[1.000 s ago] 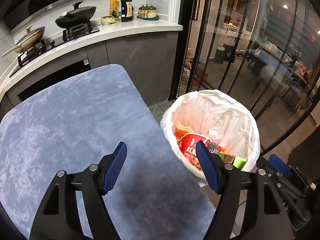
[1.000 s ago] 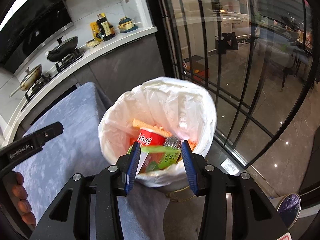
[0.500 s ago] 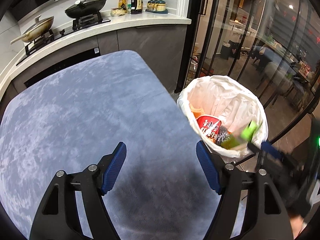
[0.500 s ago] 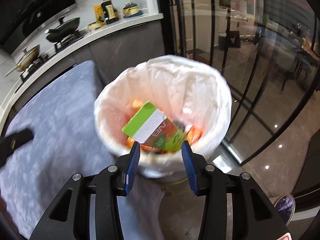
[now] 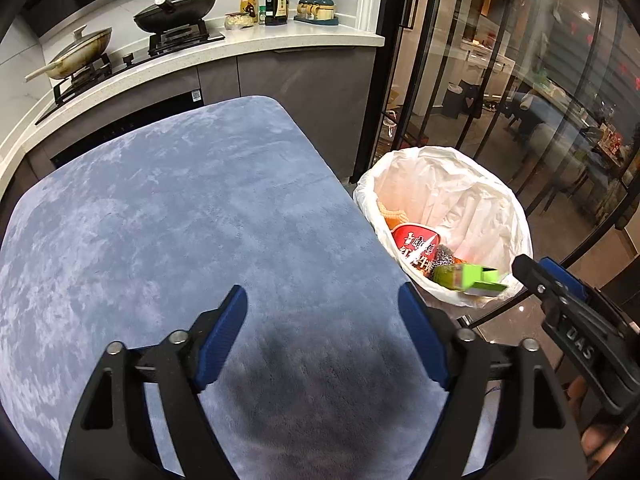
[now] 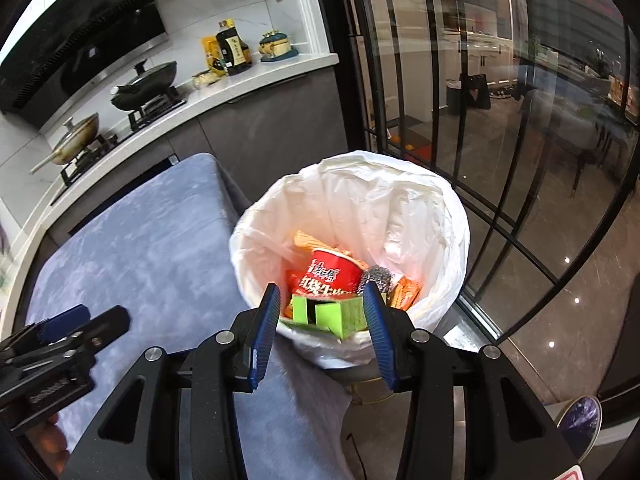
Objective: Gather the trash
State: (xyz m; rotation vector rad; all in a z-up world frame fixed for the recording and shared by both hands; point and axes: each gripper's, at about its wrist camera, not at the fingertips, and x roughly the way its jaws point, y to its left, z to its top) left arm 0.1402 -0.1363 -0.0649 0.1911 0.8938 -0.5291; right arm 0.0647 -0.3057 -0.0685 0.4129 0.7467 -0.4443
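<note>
A bin lined with a white bag (image 5: 440, 156) (image 6: 360, 164) stands on the floor off the right edge of the blue table (image 5: 180, 220) (image 6: 140, 248). Inside lie a red noodle cup (image 5: 416, 244) (image 6: 332, 276), a steel scourer (image 5: 444, 254) (image 6: 376, 276), orange wrappers and a green carton (image 5: 468, 276) (image 6: 324, 314) resting against the near rim. My right gripper (image 6: 322, 290) hovers just above and behind that rim, open, with the carton lying loose below its fingers. My left gripper (image 5: 320, 292) is over the bare tabletop, its jaws opening wider, nothing between them.
A kitchen counter (image 5: 280, 40) with two pans on a hob, bottles and jars runs along the back. Black-framed glass doors (image 5: 460, 80) stand close behind the bin. The table's right edge nearly touches the bin. A round dish (image 6: 580, 420) sits on the floor at lower right.
The green carton, tilted up in front of my right gripper half a second ago, now lies in the bin. The right gripper has drawn back. The left gripper swung away from the bin and widened.
</note>
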